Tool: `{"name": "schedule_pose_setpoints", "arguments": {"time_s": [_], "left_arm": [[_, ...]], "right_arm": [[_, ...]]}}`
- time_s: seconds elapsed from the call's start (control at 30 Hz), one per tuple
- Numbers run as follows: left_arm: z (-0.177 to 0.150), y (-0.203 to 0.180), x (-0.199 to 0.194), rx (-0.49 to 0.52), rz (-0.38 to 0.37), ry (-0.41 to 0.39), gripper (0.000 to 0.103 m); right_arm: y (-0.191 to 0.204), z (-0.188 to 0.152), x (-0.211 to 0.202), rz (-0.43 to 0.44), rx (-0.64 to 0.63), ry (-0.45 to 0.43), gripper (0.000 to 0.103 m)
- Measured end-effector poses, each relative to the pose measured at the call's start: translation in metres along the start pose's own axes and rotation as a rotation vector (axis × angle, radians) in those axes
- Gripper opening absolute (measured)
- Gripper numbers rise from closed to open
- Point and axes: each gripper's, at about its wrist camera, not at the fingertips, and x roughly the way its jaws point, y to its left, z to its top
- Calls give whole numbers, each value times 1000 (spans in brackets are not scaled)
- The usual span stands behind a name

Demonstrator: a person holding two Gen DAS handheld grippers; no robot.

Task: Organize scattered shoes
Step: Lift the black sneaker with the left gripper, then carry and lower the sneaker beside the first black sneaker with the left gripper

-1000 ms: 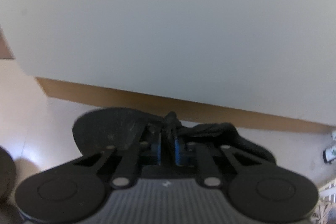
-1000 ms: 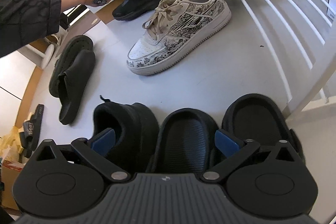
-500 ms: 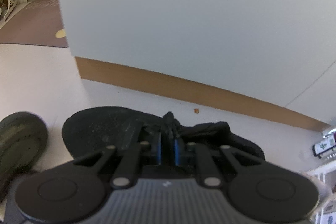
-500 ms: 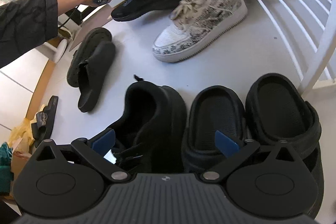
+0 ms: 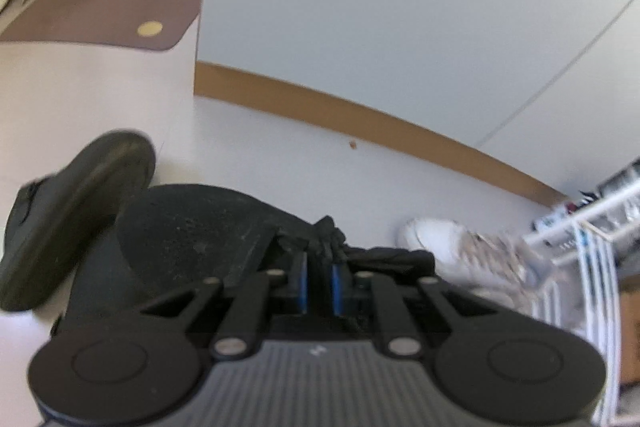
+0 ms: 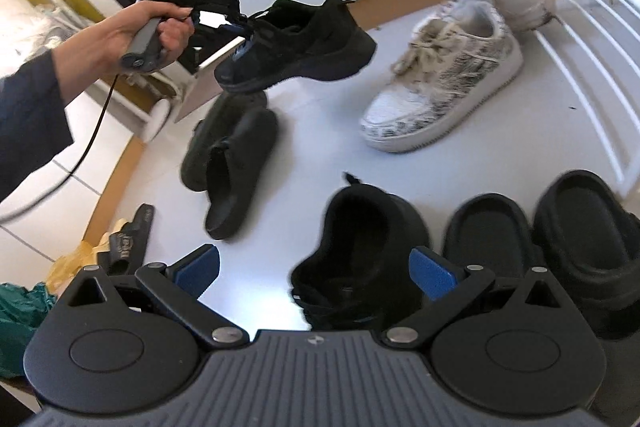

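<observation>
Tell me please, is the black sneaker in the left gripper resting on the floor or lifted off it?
Lifted. The left gripper is shut on the black sneaker, which hangs above the black slippers with nothing under its sole.

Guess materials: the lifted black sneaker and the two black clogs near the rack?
Black sneaker: looks like matte suede or textile with a thick rubbery sole; soft nap, laces, no shine. Clogs: likely moulded foam or rubber; seamless one-piece walls, dull smooth finish.

Both wrist views downward, sharing black sneaker (image 6: 296,47)
</observation>
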Motion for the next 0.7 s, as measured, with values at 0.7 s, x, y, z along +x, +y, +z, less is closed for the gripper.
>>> {"name": "schedule_pose_setpoints", "arguments": {"time_s": [0.7], "left_arm": [[-123, 89, -110, -151, -91, 32, 12]], "right_arm": [[34, -14, 16, 47, -73, 63, 103]]}}
